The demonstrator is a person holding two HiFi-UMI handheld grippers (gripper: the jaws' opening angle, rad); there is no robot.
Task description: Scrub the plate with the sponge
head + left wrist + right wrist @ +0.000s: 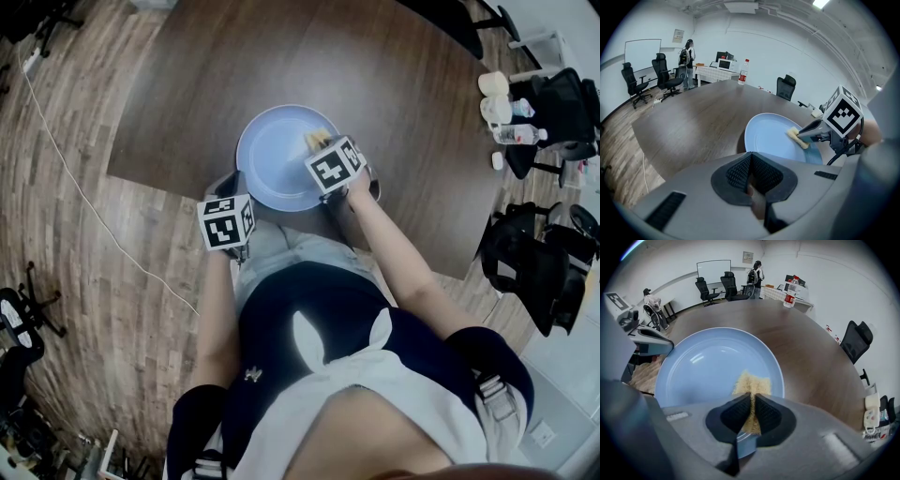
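Left gripper (751, 176) sits at the near-left rim of the plate (267, 155), jaws pressed together, left forearm (214, 319) alongside the torso. Right gripper (752, 414) reaches over the plate's right side, jaws clamped on the sponge (751, 383), right forearm (398, 253) extended.

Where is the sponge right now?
In the right gripper view, the yellow sponge is pinched in the right gripper, resting on the right side of the blue plate near its rim.

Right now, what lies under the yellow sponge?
The round pale-blue plate, on the dark wooden table. The right claw, shut on the yellow sponge, holds it there; the plate surface directly beneath is covered.
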